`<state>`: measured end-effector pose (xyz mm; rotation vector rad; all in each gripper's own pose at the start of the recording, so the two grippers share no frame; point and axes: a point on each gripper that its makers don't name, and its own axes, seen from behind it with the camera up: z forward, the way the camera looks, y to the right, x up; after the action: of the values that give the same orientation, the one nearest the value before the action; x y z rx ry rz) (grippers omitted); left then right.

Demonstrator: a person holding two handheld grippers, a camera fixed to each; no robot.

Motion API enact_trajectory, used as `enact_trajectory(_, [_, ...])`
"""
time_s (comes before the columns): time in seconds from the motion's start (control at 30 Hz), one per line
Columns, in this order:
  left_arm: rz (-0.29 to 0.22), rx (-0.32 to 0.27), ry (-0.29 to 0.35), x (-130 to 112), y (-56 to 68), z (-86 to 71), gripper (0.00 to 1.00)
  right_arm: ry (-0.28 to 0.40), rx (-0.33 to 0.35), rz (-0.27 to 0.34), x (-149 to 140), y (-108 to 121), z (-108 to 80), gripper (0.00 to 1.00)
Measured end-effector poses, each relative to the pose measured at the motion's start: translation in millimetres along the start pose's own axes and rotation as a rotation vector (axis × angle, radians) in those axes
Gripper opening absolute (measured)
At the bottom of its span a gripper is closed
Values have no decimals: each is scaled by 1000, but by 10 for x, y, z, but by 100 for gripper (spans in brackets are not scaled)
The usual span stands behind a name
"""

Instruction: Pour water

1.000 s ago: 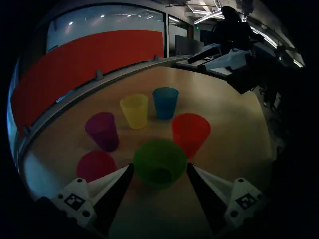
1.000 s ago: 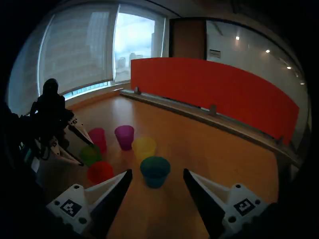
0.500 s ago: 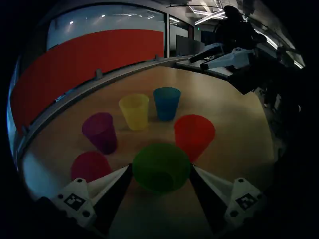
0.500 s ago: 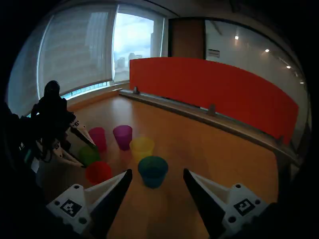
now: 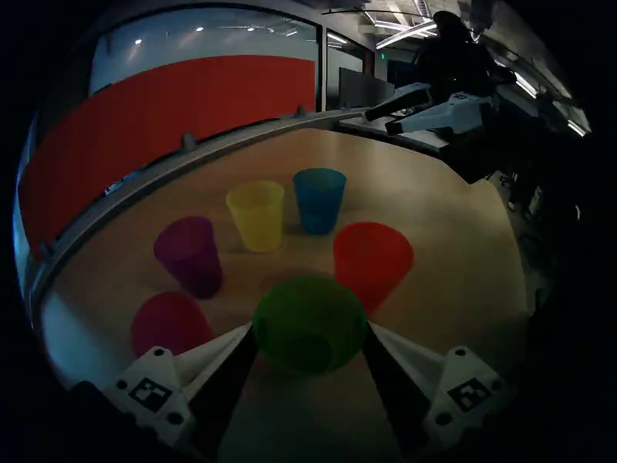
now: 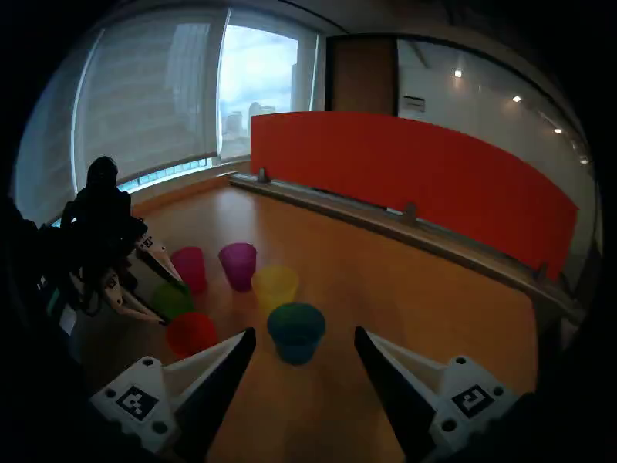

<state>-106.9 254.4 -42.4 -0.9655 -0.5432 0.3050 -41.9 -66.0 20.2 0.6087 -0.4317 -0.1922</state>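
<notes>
In the left gripper view a pink cup (image 5: 166, 330) stands at the lower left of the frame. A purple cup (image 5: 187, 255) is just above it, and a yellow cup (image 5: 255, 214) is nearer the middle. All are upright on the wooden bench (image 5: 447, 231).

At lower centre the green cup (image 5: 308, 309) sits between the jaws of the left gripper (image 5: 306, 333). The jaws are spread wide, one finger along each side of the cup wall. I cannot tell whether they touch it. Right of centre a blue cup (image 5: 318, 199) stands beside the yellow one, and a red cup (image 5: 372, 262) stands just beside the green. At the upper right the right gripper (image 5: 379, 122) hangs over the far side of the bench.

In the right gripper view that gripper's jaws are parted with nothing between them, and the blue cup is on the bench ahead.

The green cup looks like thin, translucent plastic, so it is probably light and likely to flex. Its wall tapers toward the base, so a hard squeeze could make it slip or buckle. The best hold seems to be mid-wall, below the rim, with modest pressure. The dim light hides whether any cup holds water. A filled cup would be heavier and would need to stay level until it is over the receiving cup.
</notes>
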Motion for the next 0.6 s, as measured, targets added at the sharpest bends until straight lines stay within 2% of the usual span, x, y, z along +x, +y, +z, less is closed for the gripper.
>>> enact_trajectory(0.2, [16,-19,4,9,68,-18,87,-1,-2,3,-11,4,-1,99])
enact_trajectory(0.6, [-4,-4,53,161,18,-190,87,-11,7,5,-72,-20,78,99])
